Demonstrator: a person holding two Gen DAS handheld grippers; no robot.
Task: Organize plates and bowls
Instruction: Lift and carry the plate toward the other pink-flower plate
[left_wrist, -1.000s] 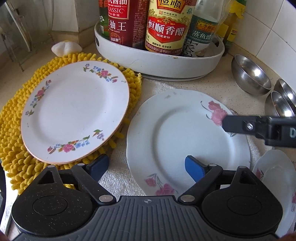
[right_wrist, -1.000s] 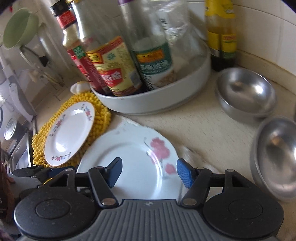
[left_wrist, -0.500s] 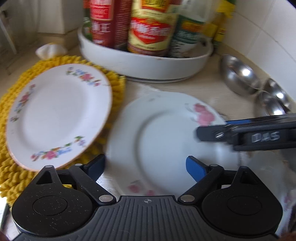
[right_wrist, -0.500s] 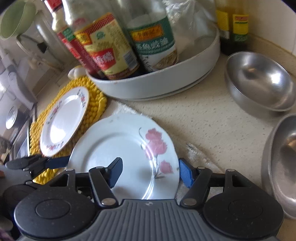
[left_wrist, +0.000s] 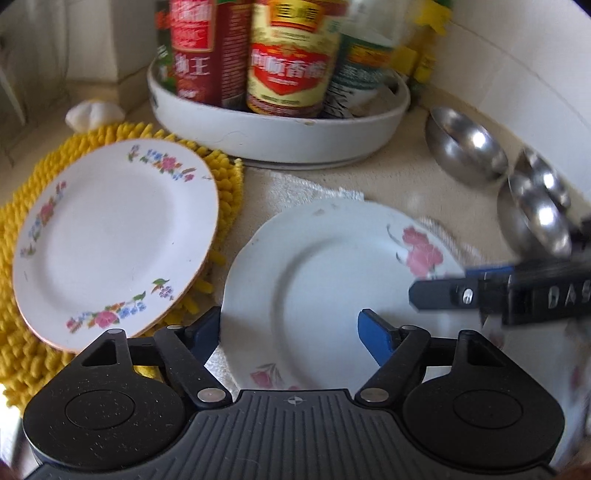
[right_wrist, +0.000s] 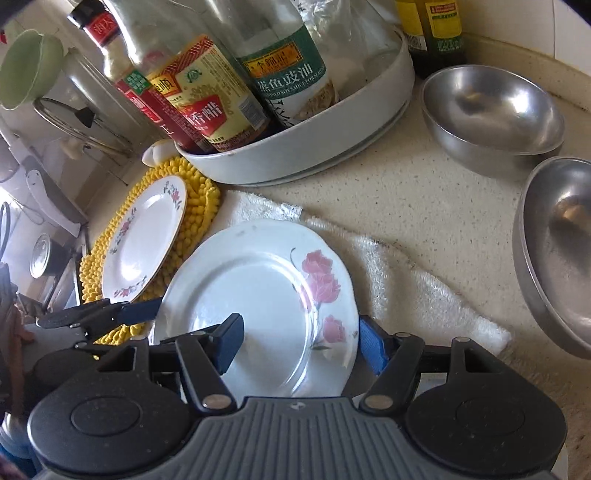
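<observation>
Left tool (left_wrist: 288, 326) straddles the near-left rim of the rose plate (left_wrist: 325, 280), jaws apart and just narrowed, no visible grip. Right tool (right_wrist: 299, 341) straddles its right rim, also apart. Plate lies on white towel (right_wrist: 406, 291) on worktop (right_wrist: 424, 206). Beyond: flowered plate (left_wrist: 114, 236) on yellow mat (left_wrist: 14, 354), steel bowls (right_wrist: 495, 110).

Round white tray (left_wrist: 280, 136) at counter rear holds several upright sauce bottles (left_wrist: 288, 62). Yellow chenille mat (right_wrist: 199, 199) lies left of it, white towel (right_wrist: 413, 291) spread on speckled counter (right_wrist: 436, 206)
</observation>
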